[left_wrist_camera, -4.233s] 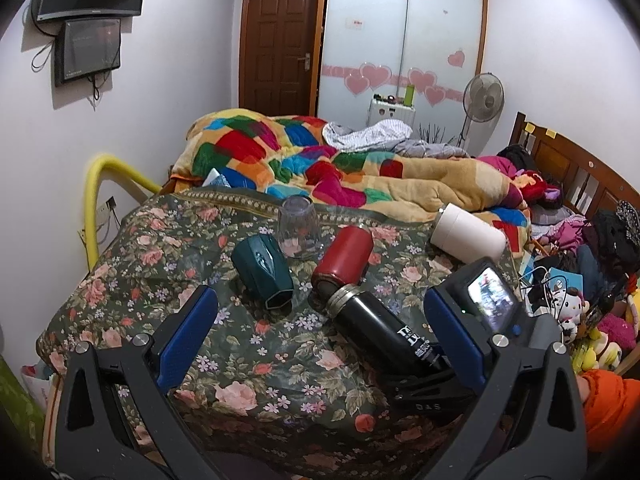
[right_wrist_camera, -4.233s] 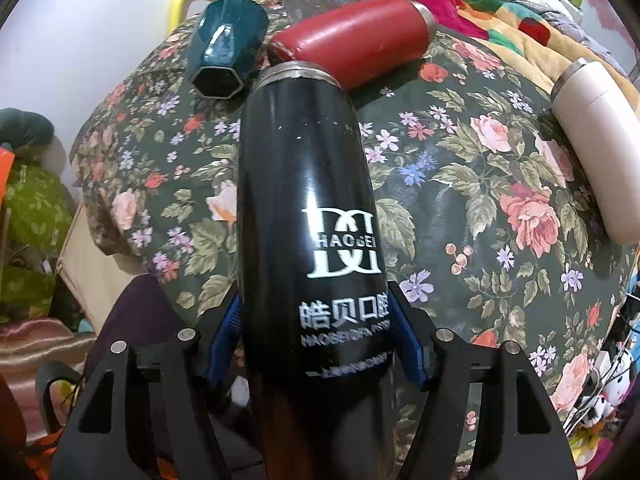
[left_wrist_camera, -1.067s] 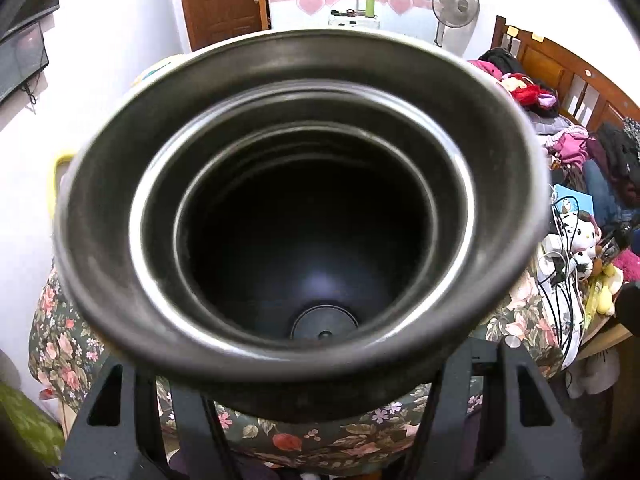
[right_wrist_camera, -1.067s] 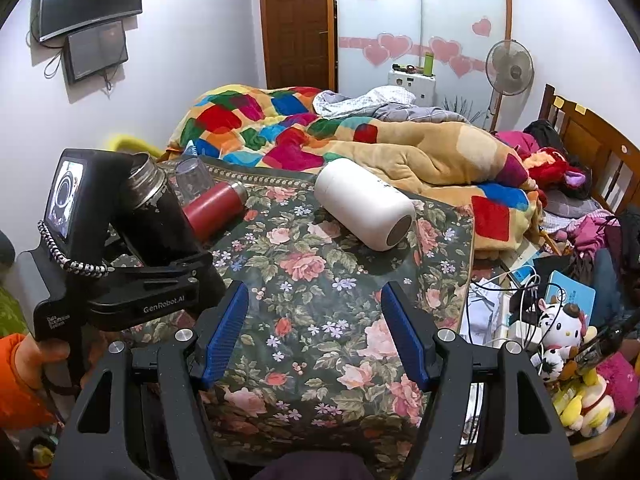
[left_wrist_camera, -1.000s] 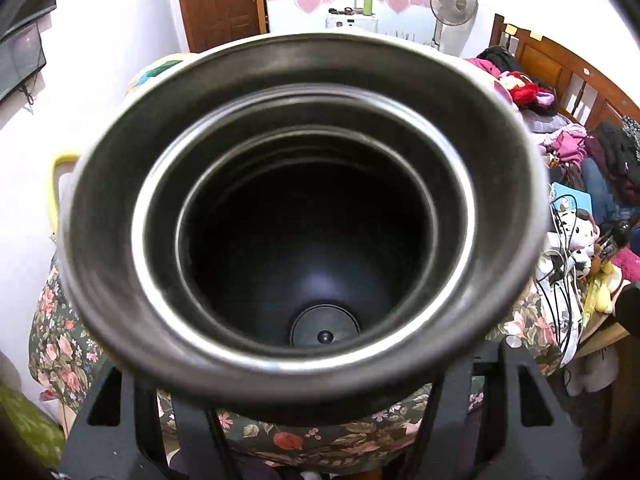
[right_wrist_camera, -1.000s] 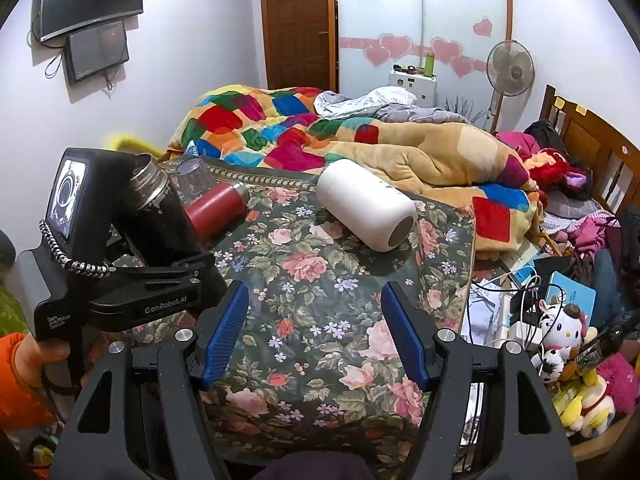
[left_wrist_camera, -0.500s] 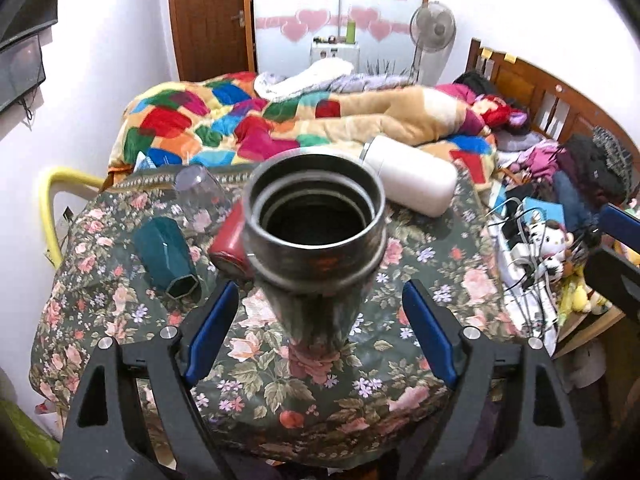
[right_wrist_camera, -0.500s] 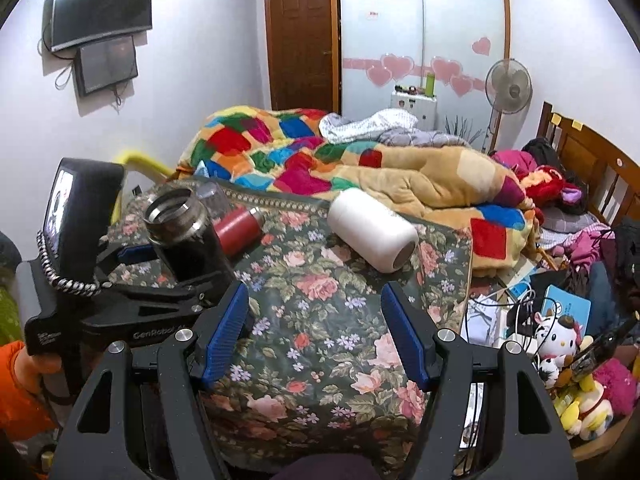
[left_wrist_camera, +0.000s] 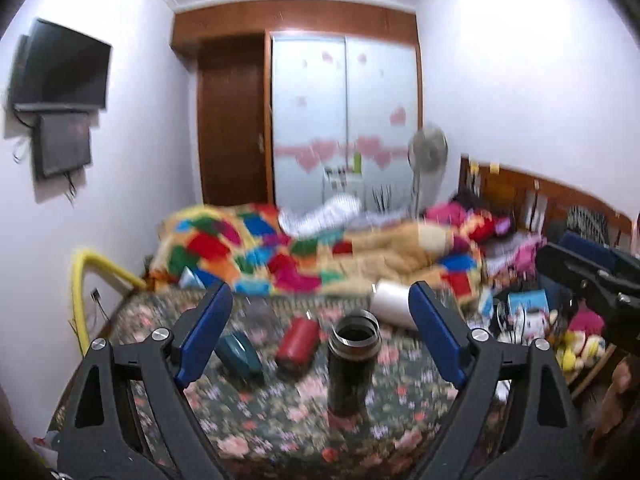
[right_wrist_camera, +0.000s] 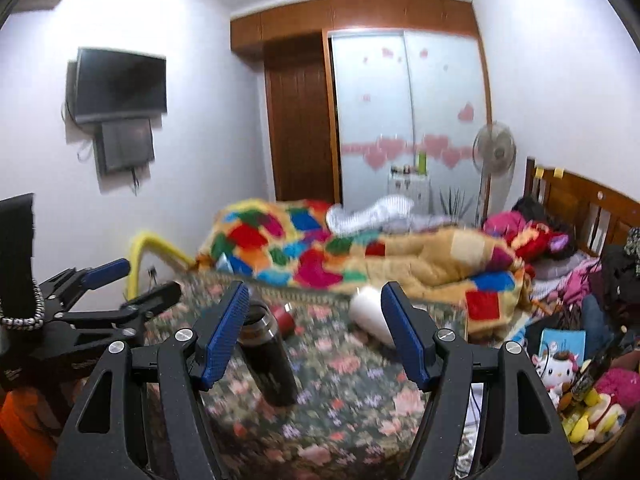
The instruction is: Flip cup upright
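Left wrist view: my left gripper (left_wrist_camera: 320,322) is spread wide, empty; the black cup (left_wrist_camera: 353,364) stands upright on the floral bedspread (left_wrist_camera: 256,420).

Right wrist view: my right gripper (right_wrist_camera: 312,330) is spread too. I judge this flip done; next I'd approach the white cup (right_wrist_camera: 370,314), apparently lying down.

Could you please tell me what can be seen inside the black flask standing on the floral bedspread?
The black flask stands upright with its mouth open, no lid. Only its steel rim and a dark upper wall show; the bottom, and whether anything is inside, is hidden in shadow and blur.
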`<state>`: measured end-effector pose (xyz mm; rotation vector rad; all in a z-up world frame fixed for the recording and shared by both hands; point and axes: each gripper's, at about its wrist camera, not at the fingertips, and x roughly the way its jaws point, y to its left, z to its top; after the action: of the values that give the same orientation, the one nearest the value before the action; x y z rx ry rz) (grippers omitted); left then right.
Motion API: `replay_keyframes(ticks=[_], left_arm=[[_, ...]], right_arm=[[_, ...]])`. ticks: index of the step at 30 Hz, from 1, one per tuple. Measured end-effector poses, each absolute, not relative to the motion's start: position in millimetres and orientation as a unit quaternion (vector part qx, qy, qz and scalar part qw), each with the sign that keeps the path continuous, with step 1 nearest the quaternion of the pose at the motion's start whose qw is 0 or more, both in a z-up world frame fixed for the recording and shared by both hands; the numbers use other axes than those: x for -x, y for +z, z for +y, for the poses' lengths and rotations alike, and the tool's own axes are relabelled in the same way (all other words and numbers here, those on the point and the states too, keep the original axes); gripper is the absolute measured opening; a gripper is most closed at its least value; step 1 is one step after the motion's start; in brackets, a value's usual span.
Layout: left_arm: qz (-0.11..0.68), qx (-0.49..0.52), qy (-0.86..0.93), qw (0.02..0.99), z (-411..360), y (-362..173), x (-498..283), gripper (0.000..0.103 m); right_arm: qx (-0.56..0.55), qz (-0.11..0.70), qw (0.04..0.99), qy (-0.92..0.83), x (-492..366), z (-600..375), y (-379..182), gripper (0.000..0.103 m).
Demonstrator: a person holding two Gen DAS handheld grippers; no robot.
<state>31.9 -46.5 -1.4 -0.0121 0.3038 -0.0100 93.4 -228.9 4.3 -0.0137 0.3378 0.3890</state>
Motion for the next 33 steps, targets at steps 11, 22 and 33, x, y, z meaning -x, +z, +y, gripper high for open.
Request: replay_keyframes(ticks=[11, 22, 33], left_arm=[[0.074, 0.018, 0.001, 0.997, -35, 20, 34, 0.103], [0.074, 0.04, 0.017, 0.996, -21, 14, 47, 0.103], [0.069, 0.037, 0.012, 0.997, -24, 13, 52, 0.103]], right_arm=[[-0.011, 0.092, 0.981, 0.172, -44, -213, 20, 0.076], [-0.009, 0.08, 0.987, 0.136, -26, -211, 19, 0.103], [-0.001, 0.075, 0.988, 0.135, -16, -209, 19, 0.103]])
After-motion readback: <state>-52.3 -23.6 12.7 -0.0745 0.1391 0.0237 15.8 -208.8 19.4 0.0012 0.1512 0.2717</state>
